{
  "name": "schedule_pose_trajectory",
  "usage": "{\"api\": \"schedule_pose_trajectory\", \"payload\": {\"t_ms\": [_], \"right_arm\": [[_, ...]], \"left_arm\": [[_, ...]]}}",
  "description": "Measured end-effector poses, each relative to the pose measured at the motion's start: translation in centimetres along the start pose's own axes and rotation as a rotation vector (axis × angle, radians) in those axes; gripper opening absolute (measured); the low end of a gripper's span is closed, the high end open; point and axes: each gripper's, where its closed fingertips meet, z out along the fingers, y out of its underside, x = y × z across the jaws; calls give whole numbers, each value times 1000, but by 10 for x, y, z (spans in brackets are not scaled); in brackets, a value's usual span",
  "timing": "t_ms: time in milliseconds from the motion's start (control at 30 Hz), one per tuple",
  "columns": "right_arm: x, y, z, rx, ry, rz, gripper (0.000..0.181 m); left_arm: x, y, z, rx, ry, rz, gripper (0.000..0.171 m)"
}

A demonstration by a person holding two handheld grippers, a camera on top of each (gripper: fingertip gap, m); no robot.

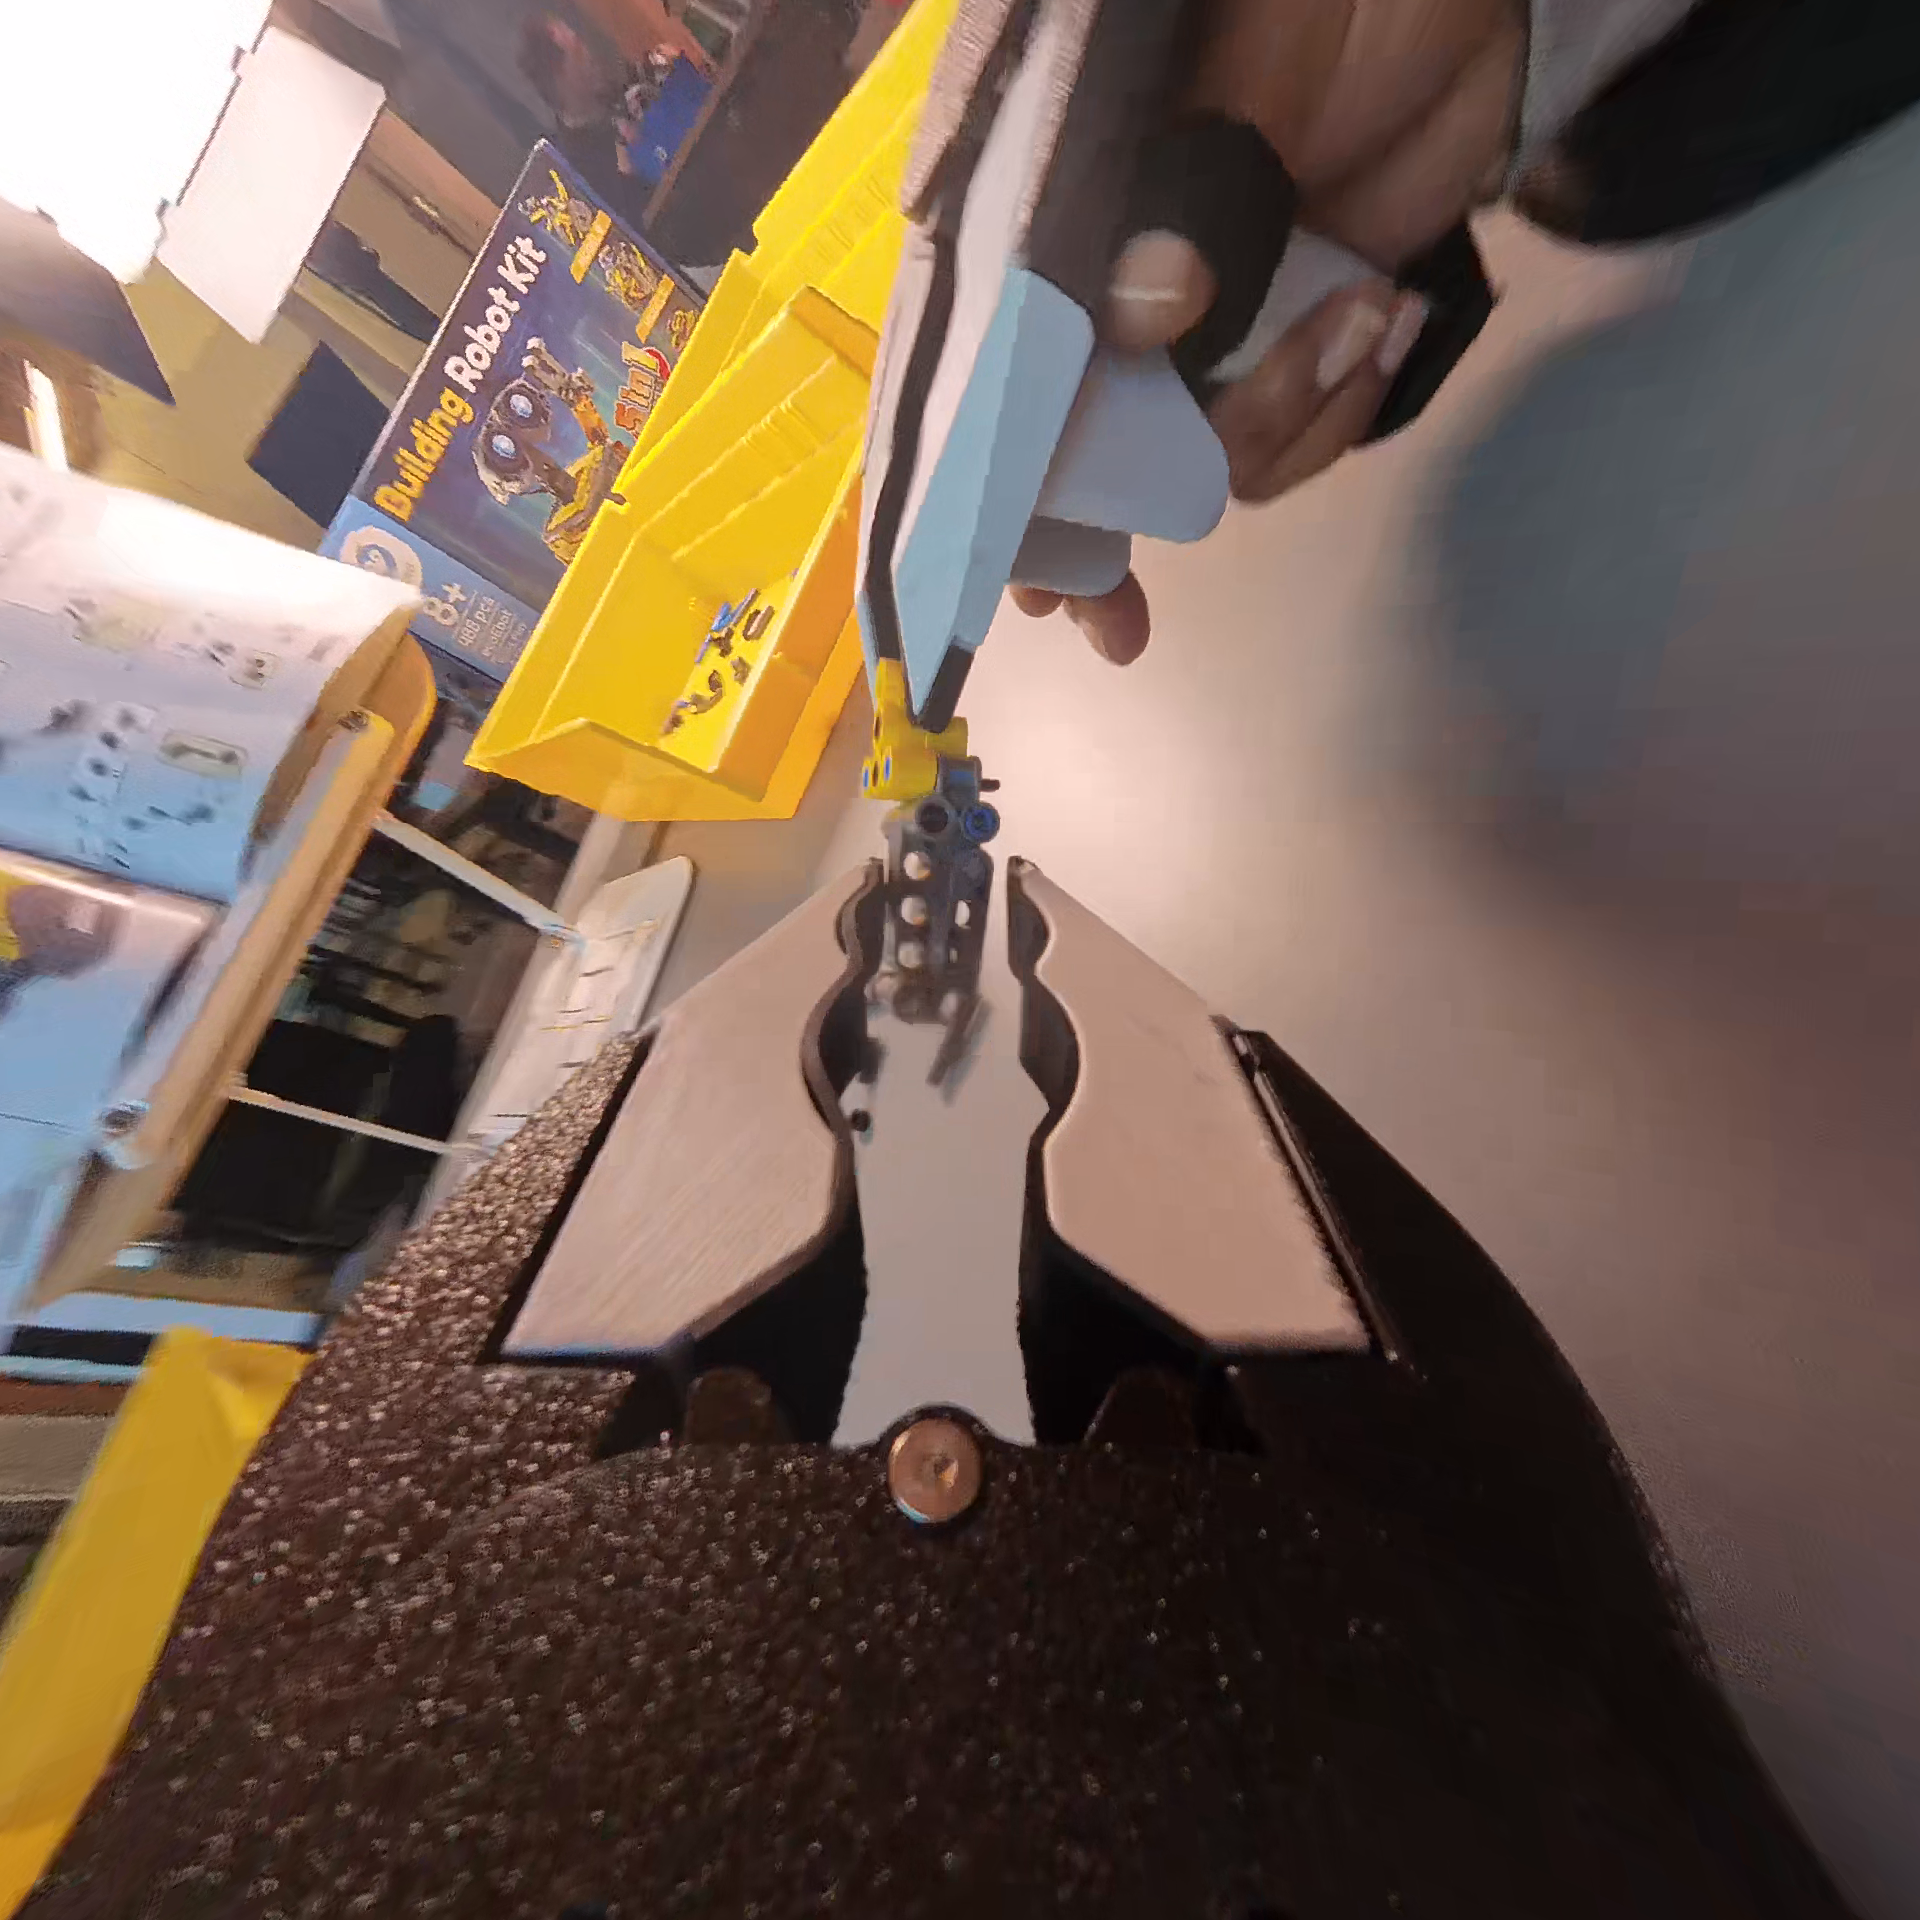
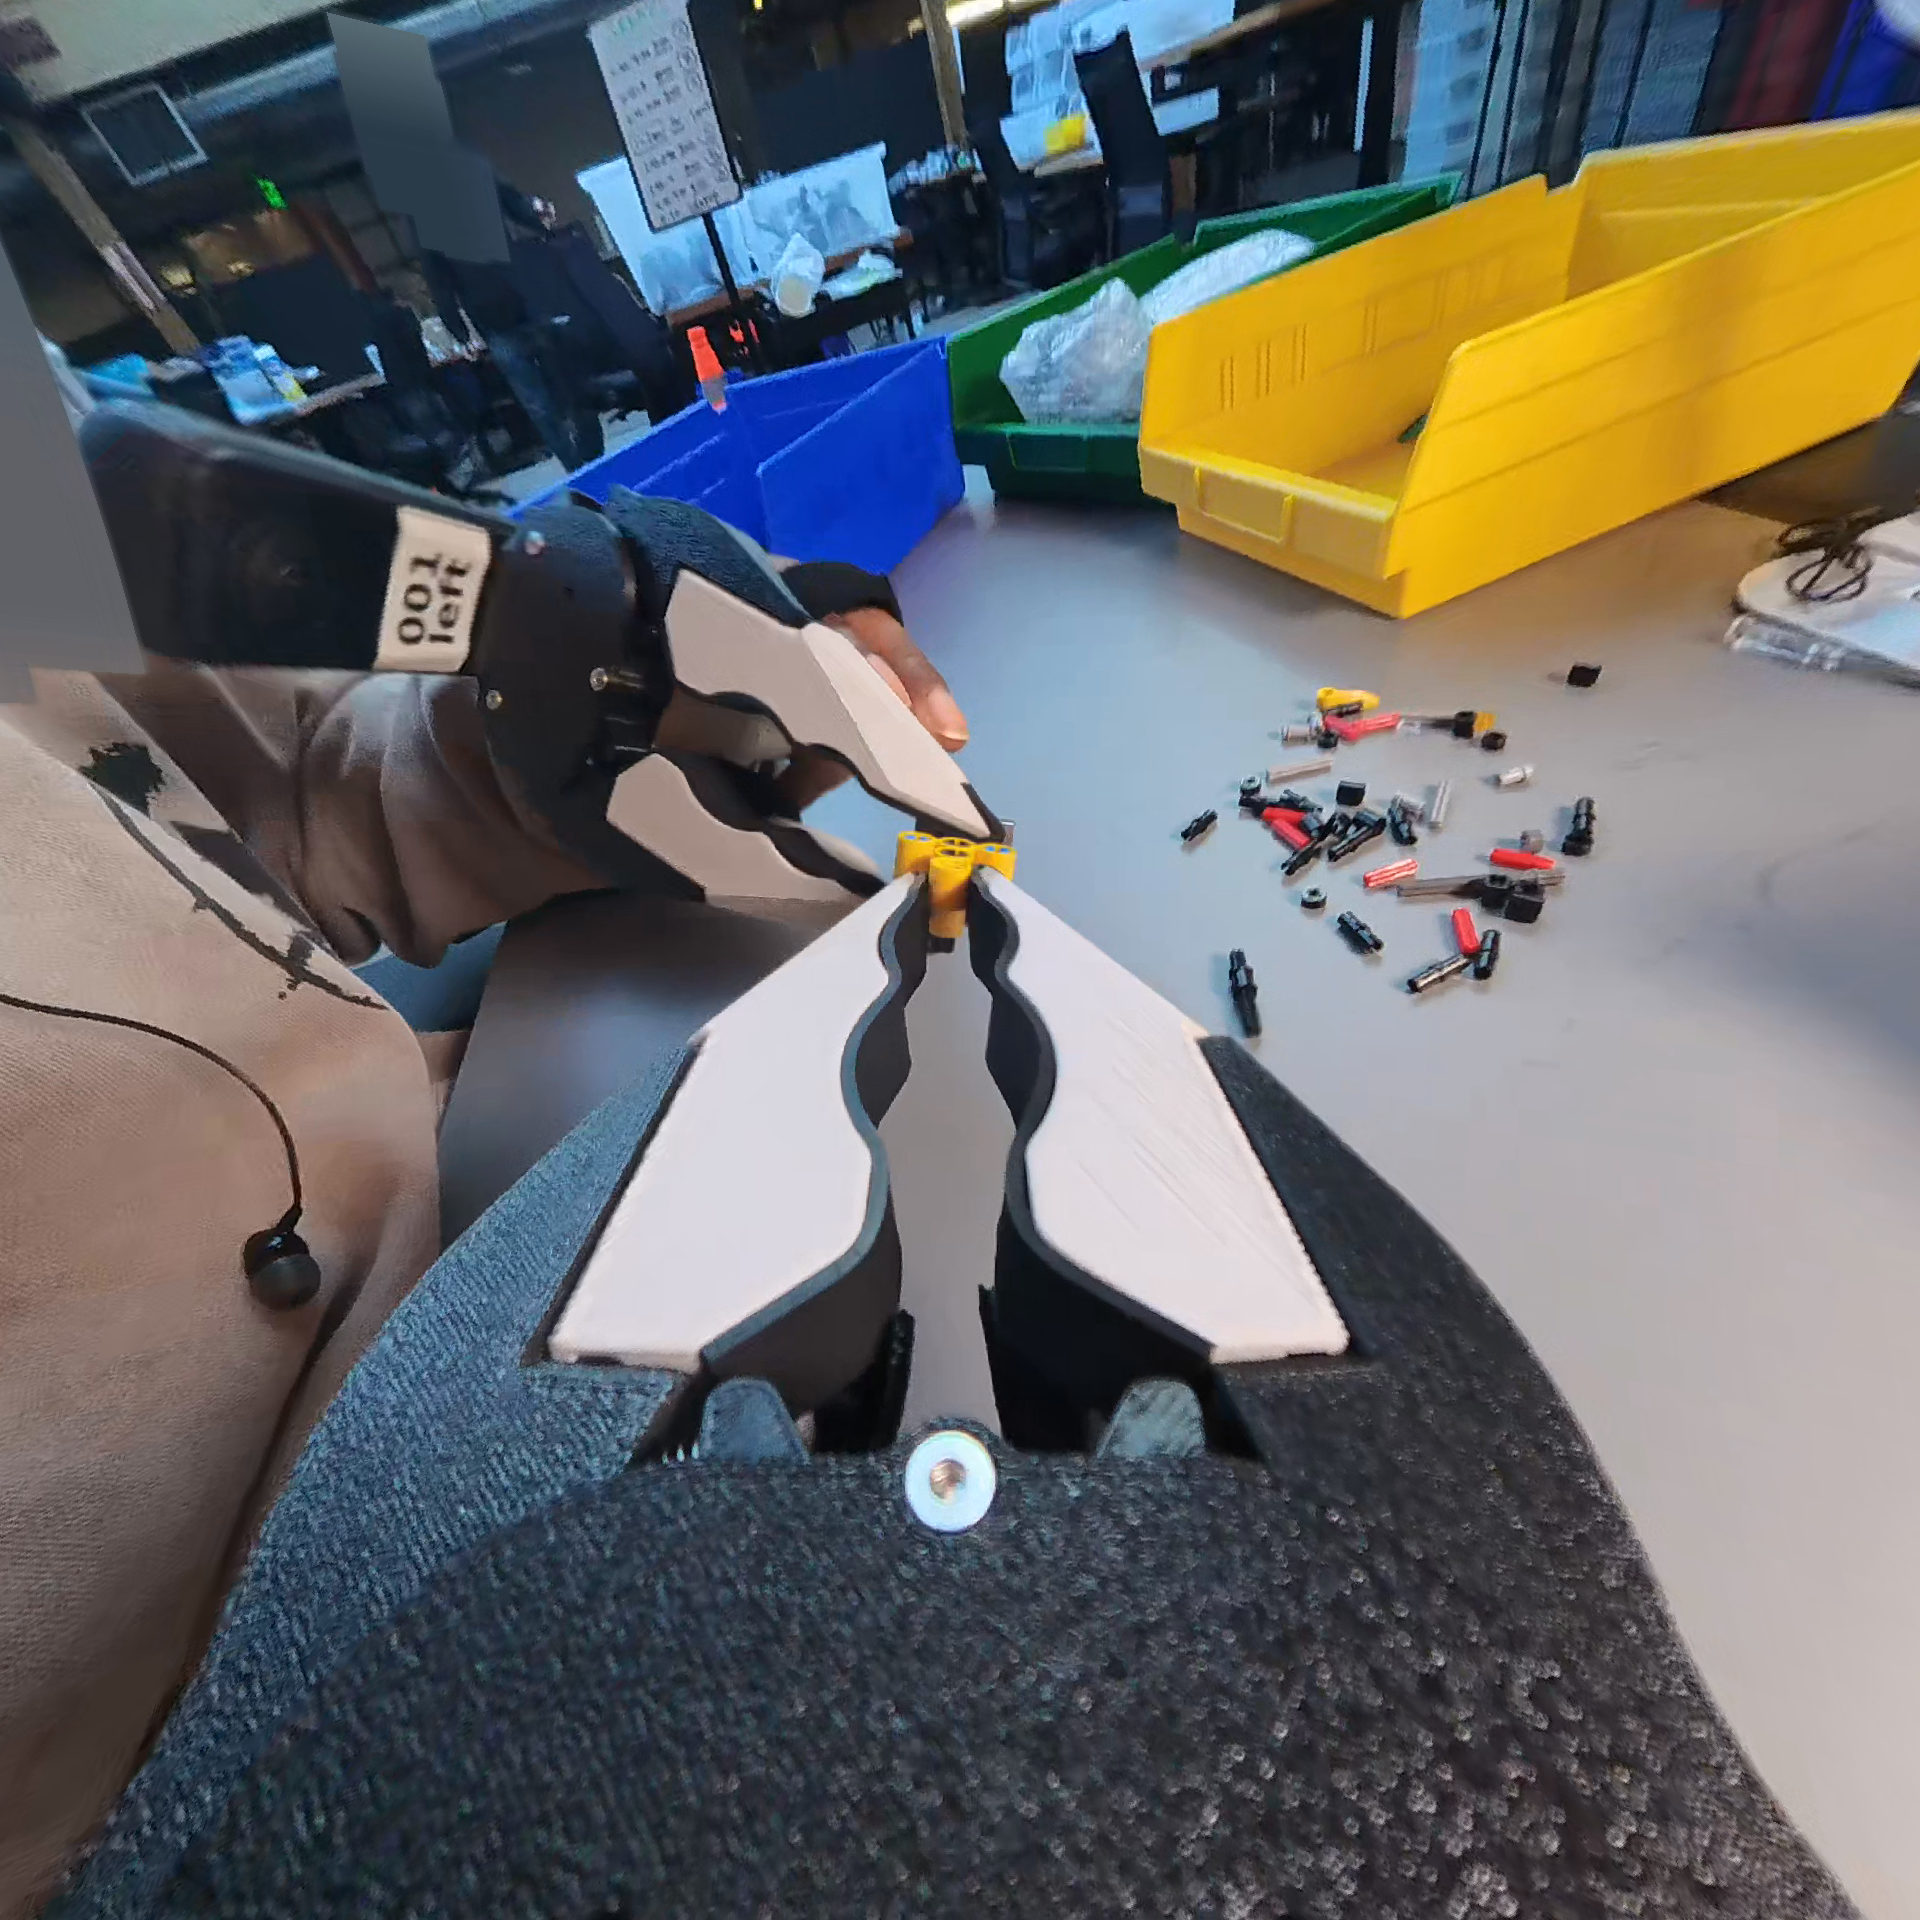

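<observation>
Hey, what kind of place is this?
Probably a workshop or lab: yellow bin, green bin and blue bin line a grey table, small building-kit parts lie scattered, and cluttered workbenches stand behind.

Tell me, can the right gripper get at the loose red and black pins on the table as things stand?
Probably not yet: the right gripper is shut on the yellow connector. The pins lie unobstructed on the table.

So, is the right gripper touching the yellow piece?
Touching. The right wrist view shows the right gripper with both fingertips pressed against the yellow piece, no gap visible.
</observation>
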Motion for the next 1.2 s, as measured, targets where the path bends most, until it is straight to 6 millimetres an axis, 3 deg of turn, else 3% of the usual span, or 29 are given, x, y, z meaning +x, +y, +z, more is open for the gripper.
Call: {"api": "schedule_pose_trajectory", "payload": {"t_ms": [67, 167, 267, 333, 400, 500, 700, 1200], "right_arm": [[-2, -16, -8, 97, -15, -69, 5], [-16, -44, -23, 274, -82, -136, 5], [-32, -58, -26, 385, -138, -149, 5], [-43, -56, -19, 391, -178, -149, 5], [-48, -49, -10, 353, -191, -154, 5], [-44, -39, -5, 273, -185, -147, 5], [-45, -10, 2, 59, -195, -211, 8], [-30, 55, 11, -334, -80, -593, 4]], "left_arm": [[-11, -11, -8, 113, 63, -264, 40], [-30, -37, -25, 356, 229, -715, 52], [-28, -52, -30, 495, 418, -951, 67], [-20, -65, -32, 548, 481, -954, 64], [-17, -76, -38, 597, 518, -914, 28], [-14, -66, -36, 507, 545, -891, 27], [10, -50, -31, 327, 524, -676, 27], [56, -3, -9, -22, 548, -379, 27]]}}
